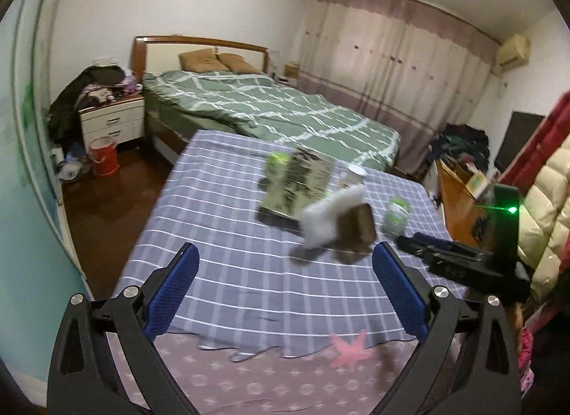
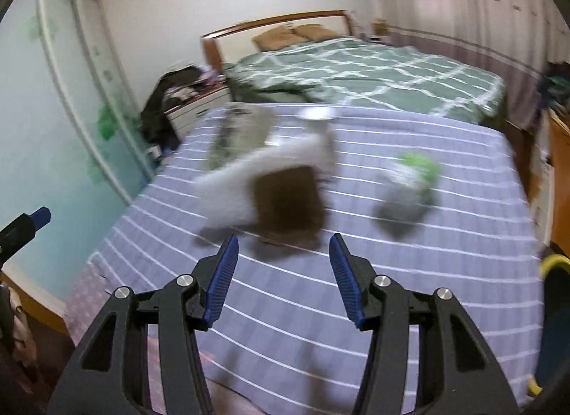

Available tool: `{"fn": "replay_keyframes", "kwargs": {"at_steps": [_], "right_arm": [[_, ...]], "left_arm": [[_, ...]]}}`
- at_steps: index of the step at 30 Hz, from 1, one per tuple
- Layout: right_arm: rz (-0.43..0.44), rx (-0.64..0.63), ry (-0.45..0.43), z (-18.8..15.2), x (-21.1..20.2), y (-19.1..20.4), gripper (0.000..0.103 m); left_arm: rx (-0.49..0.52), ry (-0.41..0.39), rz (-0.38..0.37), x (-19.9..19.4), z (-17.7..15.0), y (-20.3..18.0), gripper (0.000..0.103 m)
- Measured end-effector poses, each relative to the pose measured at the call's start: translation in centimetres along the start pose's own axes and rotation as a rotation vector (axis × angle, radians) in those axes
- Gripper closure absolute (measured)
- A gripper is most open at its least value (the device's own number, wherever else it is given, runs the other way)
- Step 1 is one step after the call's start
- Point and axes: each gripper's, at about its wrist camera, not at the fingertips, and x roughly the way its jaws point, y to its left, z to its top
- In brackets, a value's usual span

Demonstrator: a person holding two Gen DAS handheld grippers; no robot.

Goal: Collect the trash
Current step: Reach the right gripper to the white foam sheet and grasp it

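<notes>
Trash lies on a table with a purple checked cloth (image 1: 221,229): a crumpled white tissue (image 1: 331,219) against a small brown box (image 1: 358,229), a printed packet (image 1: 299,183), a white paper cup (image 1: 352,176), a green-topped can (image 1: 276,162) and a green-capped bottle (image 1: 395,215). My left gripper (image 1: 285,258) stands wide open just short of the tissue, holding nothing. The right wrist view is blurred. There my right gripper (image 2: 283,247) is partly open and holds nothing, just short of the brown box (image 2: 288,197) and tissue (image 2: 231,194). The bottle (image 2: 413,172) lies to the right.
A bed with a green quilt (image 1: 285,112) stands behind the table. A nightstand (image 1: 110,122) and red bucket (image 1: 103,162) are at the left by a wardrobe door (image 2: 53,112). A wooden desk (image 1: 459,197) and hanging jackets (image 1: 548,201) crowd the right.
</notes>
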Motion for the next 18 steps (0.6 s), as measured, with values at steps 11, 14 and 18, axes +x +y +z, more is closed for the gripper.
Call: {"fn": "replay_keyframes", "kwargs": {"at_steps": [11, 14, 18], "right_arm": [[-0.102, -0.144, 0.068, 2.7, 9.3, 9.0, 0.052], [-0.185, -0.182, 0.059, 3.0, 11.2, 10.1, 0.052], [-0.292, -0.212, 0.056, 2.9, 13.0, 10.5, 0.052]], "left_arm": [[-0.054, -0.018, 0.015, -1.0, -0.5, 4.3, 0.007], [-0.068, -0.011, -0.003, -0.9, -0.9, 4.6, 0.007], [-0.067, 0.001, -0.018, -0.4, -1.2, 4.5, 0.007]]}}
